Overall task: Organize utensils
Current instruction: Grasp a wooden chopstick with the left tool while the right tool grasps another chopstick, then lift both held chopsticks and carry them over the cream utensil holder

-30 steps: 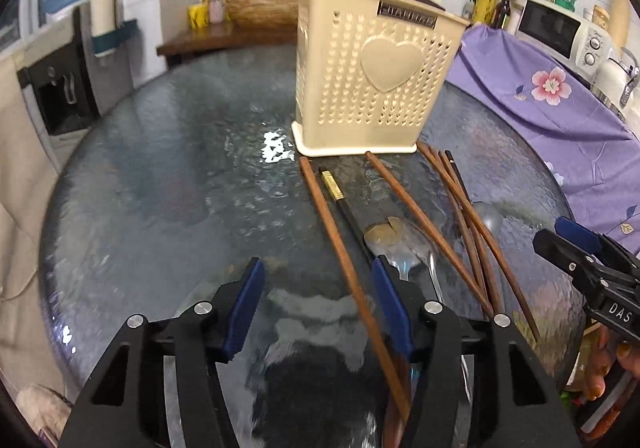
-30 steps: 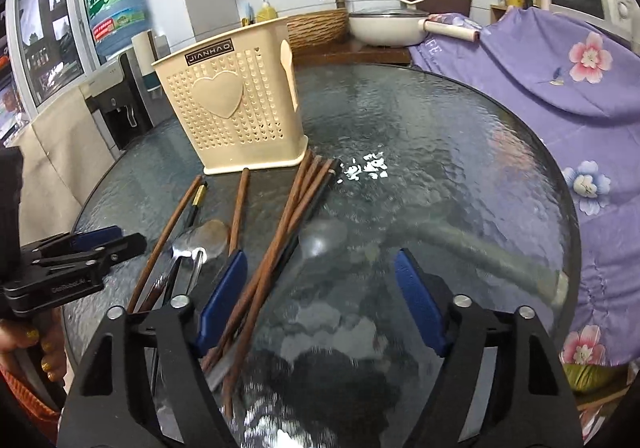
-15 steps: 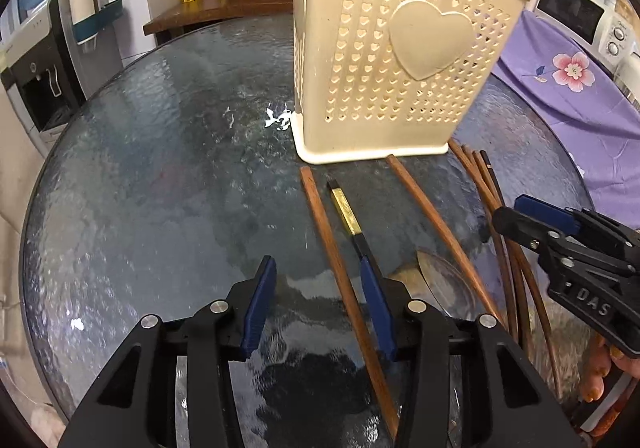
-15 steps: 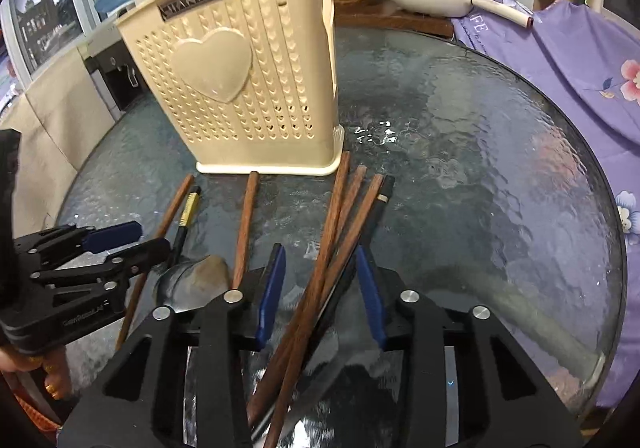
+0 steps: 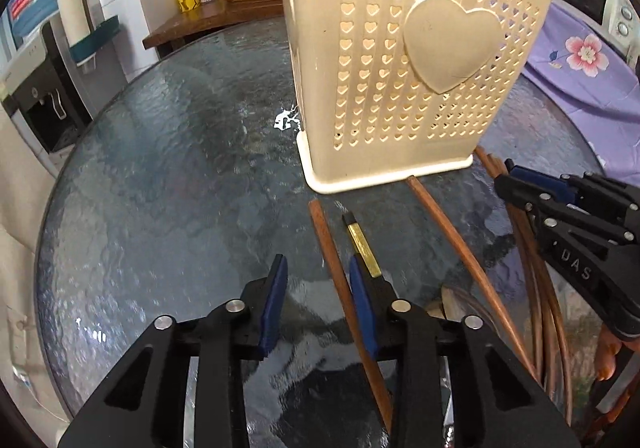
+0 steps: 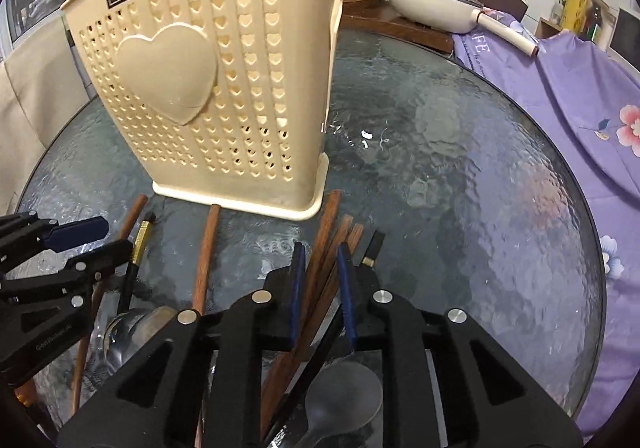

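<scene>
One cream utensil basket [image 6: 224, 88] stands on the glass counter [image 6: 460, 208]. Below it lie five brown wooden chopsticks [image 6: 204, 252]: two single ones at lower left and a bundle of three at lower centre. Two black chopsticks with gold bands [image 6: 141, 240] are there too. Two metal spoons [image 6: 340, 404] show along the bottom edge.

Spoon [image 6: 344, 404] bowl half behind fingers [image 6: 347, 296]

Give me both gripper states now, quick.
Left gripper: open, jaws just been closing, one brown chopstick between them, not gripped.
Right gripper: jaws just been closing, shut on the chopstick bundle.
</scene>
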Available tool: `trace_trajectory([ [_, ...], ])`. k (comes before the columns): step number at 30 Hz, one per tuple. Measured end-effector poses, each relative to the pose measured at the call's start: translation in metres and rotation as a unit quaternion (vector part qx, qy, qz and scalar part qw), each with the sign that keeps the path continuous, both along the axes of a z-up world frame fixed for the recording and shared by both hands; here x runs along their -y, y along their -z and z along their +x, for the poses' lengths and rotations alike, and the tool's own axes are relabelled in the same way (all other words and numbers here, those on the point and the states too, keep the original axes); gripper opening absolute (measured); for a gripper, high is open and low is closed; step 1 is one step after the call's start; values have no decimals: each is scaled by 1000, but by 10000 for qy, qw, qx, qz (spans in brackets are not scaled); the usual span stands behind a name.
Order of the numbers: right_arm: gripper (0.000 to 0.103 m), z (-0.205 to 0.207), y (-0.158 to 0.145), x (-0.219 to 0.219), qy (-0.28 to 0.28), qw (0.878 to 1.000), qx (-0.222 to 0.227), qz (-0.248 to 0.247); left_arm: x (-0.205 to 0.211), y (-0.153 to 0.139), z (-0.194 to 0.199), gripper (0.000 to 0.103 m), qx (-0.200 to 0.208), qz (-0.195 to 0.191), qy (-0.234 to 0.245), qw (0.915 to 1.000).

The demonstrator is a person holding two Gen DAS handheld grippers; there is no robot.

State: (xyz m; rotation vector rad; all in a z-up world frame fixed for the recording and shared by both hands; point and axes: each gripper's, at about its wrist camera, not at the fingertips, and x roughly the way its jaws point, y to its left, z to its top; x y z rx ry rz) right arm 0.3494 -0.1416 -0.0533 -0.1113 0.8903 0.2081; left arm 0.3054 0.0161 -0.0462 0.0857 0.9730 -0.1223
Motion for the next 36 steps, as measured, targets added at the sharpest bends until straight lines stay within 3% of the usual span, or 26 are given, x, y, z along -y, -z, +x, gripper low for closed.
trace_trajectory([
  [4, 10, 9, -1, 10, -41, 9999, -109, 108, 1, 0, 5, 20, -60, 28, -26, 10000],
  [7, 8, 12, 0, 22, -99, 9981, -293, 532, -1, 0, 8, 13, -62, 48, -26, 10000],
  [10, 8, 15, 0, 33, -106, 9940, -474, 977, 4, 0, 8, 12, -67, 96, -16, 9999],
  [15, 8, 17, -3, 46, -99, 9899, -534, 1306, 2, -1, 10, 7, -84, -18, -34, 10000],
  [19, 8, 14, -8, 54, -118, 9876, -491, 1488, -8, -1, 9, 7, -141, -375, -66, 9992],
  [29, 8, 1, -11, 62, -47, 9878, -415, 1500, -9, -7, 5, 7, 41, -386, -22, 9992],
  [36, 7, -15, -27, 74, -48, 9844, -157, 1753, -11, -21, -9, 7, 221, -647, -27, 9977],
])
